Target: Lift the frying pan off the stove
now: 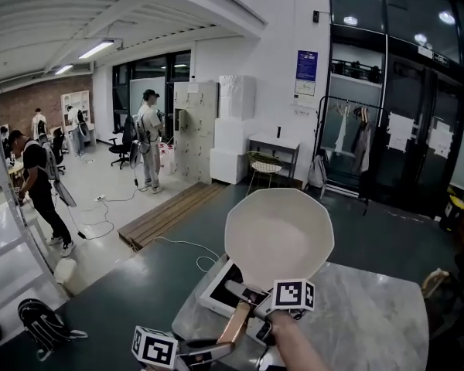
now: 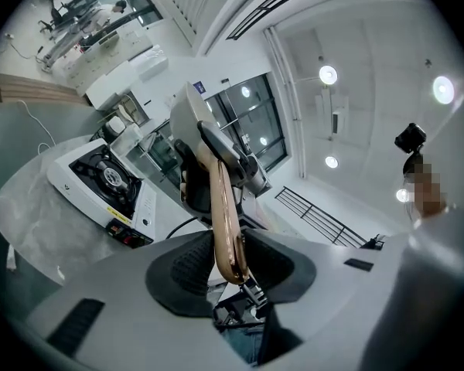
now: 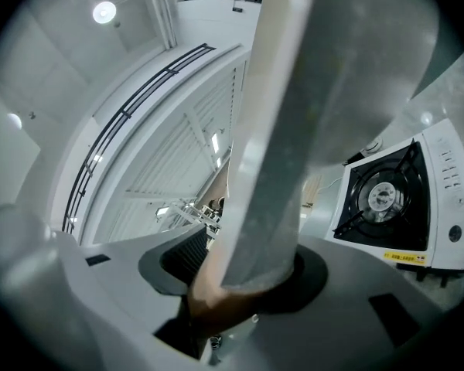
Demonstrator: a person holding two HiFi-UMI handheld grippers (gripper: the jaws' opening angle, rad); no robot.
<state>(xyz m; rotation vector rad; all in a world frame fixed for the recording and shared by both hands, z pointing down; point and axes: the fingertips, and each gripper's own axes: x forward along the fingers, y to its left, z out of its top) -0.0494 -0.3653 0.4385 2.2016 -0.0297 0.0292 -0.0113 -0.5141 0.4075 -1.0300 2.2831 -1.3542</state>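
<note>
Likely stiff and front-heavy, cream round metal frying pan (image 1: 278, 234) hangs tilted above white single-burner gas stove (image 3: 445, 207); left gripper (image 2: 230, 261) clamps its slim brown wooden handle (image 2: 223, 207) at the end, right gripper (image 3: 240, 284) grips at its neck, seemingly the steadiest holds

Most of the stove (image 1: 213, 291) hidden behind the frying pan (image 1: 278, 234)

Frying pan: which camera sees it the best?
The head view: the whole frying pan shows there, pale bowl and wooden handle, held above the stove. The left gripper view shows it edge-on, behind the handle. The right gripper view shows only a close strip of its grey outside.
</note>
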